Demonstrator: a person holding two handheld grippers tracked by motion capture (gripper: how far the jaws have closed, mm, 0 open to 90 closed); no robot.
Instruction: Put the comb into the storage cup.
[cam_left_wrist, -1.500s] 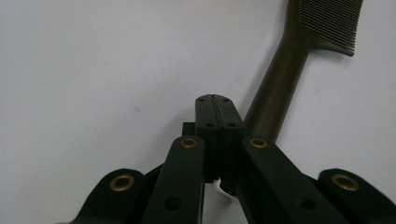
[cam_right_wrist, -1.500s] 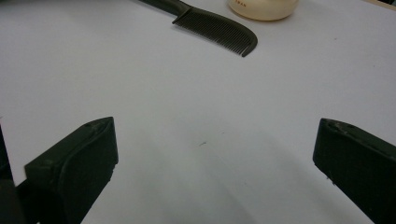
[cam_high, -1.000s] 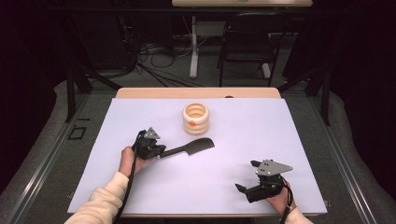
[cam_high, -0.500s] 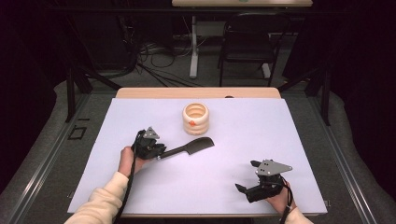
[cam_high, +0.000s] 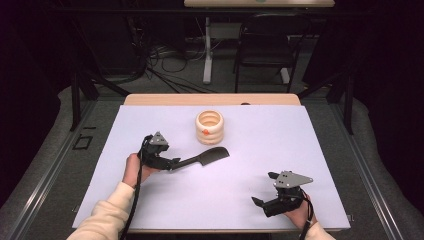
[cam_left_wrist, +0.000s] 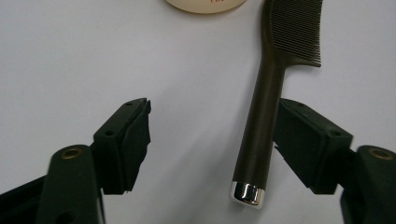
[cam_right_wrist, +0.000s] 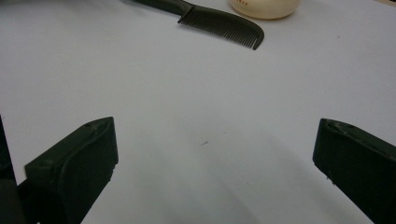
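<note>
No text is legible anywhere here

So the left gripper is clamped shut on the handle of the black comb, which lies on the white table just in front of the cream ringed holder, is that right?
Not quite. The left gripper is not clamped: its jaws have just been opening and stand apart, with the comb handle loose between them, beside one jaw. The left gripper view shows this. The rest holds: the comb lies on the white table, in front of the cream ringed holder.
</note>
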